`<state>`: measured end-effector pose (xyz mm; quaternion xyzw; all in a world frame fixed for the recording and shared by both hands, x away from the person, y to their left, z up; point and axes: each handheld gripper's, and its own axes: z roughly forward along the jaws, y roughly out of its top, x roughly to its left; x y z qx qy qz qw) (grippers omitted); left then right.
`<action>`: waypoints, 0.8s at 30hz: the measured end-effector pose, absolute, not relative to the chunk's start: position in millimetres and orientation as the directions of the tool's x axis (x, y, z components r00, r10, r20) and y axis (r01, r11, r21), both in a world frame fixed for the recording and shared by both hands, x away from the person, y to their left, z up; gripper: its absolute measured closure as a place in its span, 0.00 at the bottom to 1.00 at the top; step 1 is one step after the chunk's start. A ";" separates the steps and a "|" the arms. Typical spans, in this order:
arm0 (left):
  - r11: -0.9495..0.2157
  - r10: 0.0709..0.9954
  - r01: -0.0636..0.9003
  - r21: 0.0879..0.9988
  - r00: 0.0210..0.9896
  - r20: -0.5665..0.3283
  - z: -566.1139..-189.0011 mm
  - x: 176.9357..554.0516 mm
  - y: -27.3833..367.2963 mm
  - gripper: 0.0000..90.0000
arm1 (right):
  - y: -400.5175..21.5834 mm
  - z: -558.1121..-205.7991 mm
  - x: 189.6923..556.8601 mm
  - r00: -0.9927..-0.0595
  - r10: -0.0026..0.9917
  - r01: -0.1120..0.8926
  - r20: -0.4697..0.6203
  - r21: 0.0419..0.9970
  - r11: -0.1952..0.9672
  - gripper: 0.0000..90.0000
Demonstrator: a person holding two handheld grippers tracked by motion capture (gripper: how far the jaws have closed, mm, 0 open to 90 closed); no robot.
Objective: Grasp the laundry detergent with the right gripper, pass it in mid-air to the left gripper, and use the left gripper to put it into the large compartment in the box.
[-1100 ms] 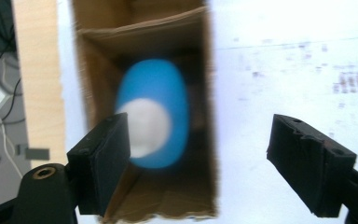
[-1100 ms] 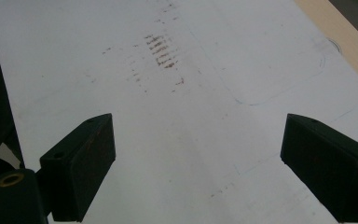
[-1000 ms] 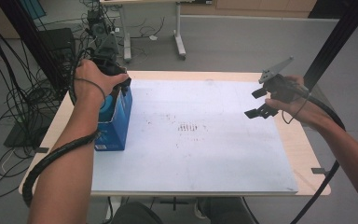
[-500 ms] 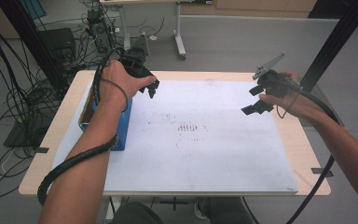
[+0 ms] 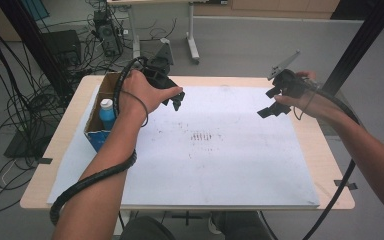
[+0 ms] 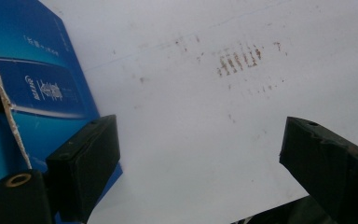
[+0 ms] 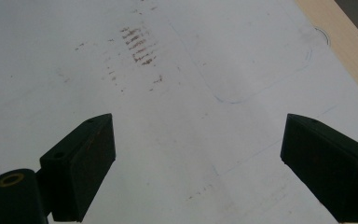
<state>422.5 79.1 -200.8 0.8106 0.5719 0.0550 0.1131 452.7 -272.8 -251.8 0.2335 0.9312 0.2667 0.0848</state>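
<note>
Just left of the left claw (image 5: 176, 98) sits the open blue cardboard box (image 5: 96, 135) with a blue bottle (image 5: 107, 113) standing inside; its jaws have just been opening, nothing between them. Well off to its right, the right claw (image 5: 271, 102) hangs open and empty over the white table sheet (image 5: 220, 165).

high view: above, looking forward-down | gripper views: close, facing down | shared: white sheet (image 5: 220, 165)
</note>
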 end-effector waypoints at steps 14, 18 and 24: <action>-0.328 0.935 0.915 0.234 0.349 -0.055 -207.9 425.0 74.6 0.14 | -279.3 -249.8 457.5 -0.868 0.495 0.402 -0.032 0.539 0.740 0.11; -0.332 0.934 0.913 0.238 0.353 -0.052 -206.3 425.0 72.5 0.14 | -281.0 -248.1 457.2 -0.867 0.497 0.403 -0.034 0.540 0.739 0.11; -0.336 0.933 0.912 0.237 0.357 -0.052 -205.5 425.1 70.4 0.14 | -283.8 -245.4 457.0 -0.864 0.503 0.404 -0.037 0.544 0.735 0.11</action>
